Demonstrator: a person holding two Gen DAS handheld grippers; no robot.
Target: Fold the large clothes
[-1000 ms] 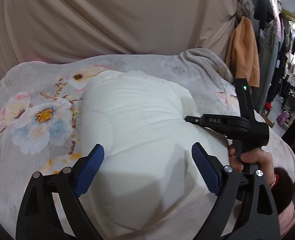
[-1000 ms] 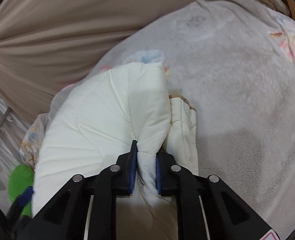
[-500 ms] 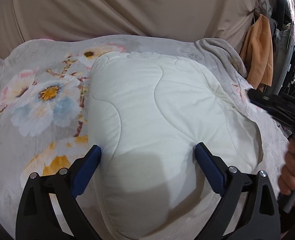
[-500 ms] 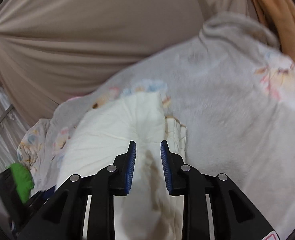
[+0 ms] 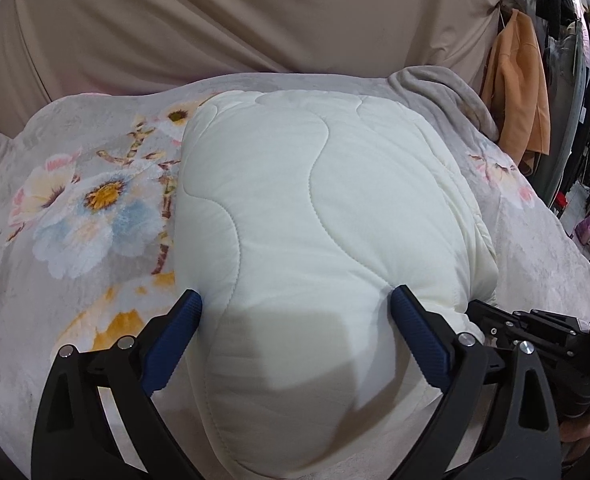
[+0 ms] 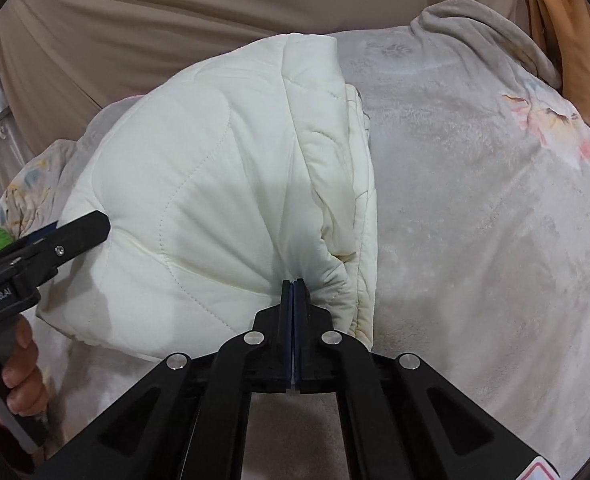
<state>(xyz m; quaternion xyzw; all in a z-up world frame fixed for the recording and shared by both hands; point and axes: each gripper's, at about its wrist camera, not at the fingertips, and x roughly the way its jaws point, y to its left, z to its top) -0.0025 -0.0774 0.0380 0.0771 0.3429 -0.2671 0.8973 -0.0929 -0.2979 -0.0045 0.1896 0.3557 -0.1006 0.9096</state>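
1. Cream quilted padding, stitched in wavy lines, forms the garment; it lies as a thick, rounded bundle on a bed covered by a grey floral blanket, which spreads ahead of and to both sides of both sets of jaws.

2. Left gripper: jaws wide apart, straddling the near end of the bundle. The blue pads press into the padding on either side, yet nothing is pinched between them; the bulk of the garment extends forward from the jaws.

3. Right gripper: jaws drawn fully together at the near right corner of the bundle. Puckers in the cloth radiate from the jaw tips, so a thin fold of fabric appears to be caught there, though the pinch itself is hidden by the pads.

4. Layering: from the right wrist view, several stacked edges show just ahead and to the right of the closed jaws, one lapped over the next. This suggests that the folds have largely been made.

5. Progress, as judged: the garment looks compact and doubled over, so the task is probably late. Remaining work is likely squaring the loose right-hand edges and pressing the puffy top flat.

6. Surroundings: a beige curtain hangs beyond the bed; an orange garment hangs far ahead-right of the left jaws.
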